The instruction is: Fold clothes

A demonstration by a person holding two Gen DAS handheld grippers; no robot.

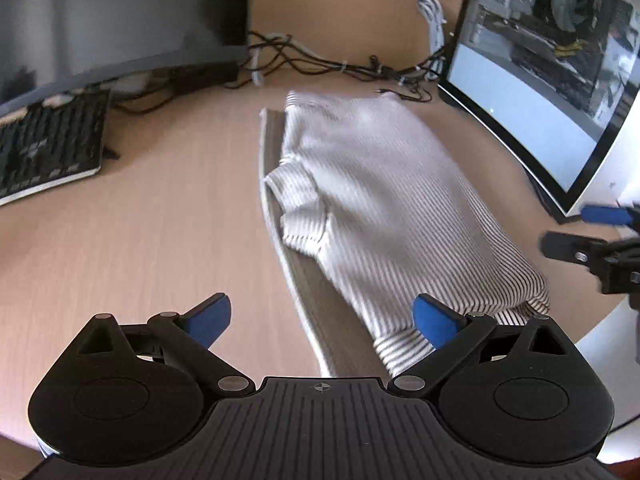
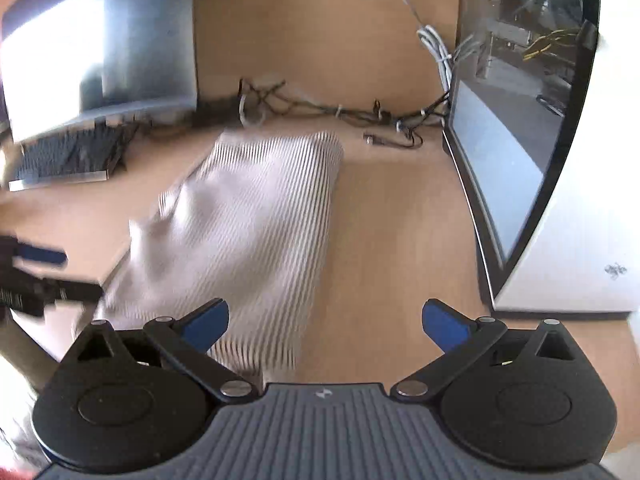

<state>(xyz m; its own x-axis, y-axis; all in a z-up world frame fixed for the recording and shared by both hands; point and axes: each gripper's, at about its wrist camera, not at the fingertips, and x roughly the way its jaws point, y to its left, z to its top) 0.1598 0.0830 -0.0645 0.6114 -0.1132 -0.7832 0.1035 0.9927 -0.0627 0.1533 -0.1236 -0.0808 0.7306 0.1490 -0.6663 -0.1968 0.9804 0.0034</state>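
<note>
A white, thin-striped garment (image 1: pixel 384 200) lies folded in a thick pile on the wooden desk (image 1: pixel 160 240), with a grey layer (image 1: pixel 320 304) showing under its left edge. My left gripper (image 1: pixel 324 320) is open and empty just before the pile's near end. My right gripper (image 2: pixel 326 324) is open and empty, above the pile's near right corner; the garment (image 2: pixel 256 232) lies ahead and left of it. Each gripper shows at the edge of the other's view, the right one in the left wrist view (image 1: pixel 592 236) and the left one in the right wrist view (image 2: pixel 44 268).
A black keyboard (image 1: pixel 48 148) and a dark monitor (image 1: pixel 100 20) stand at the back left. A tangle of cables (image 1: pixel 340 64) runs along the back wall. A glass-sided computer case (image 1: pixel 560 60) stands at the right.
</note>
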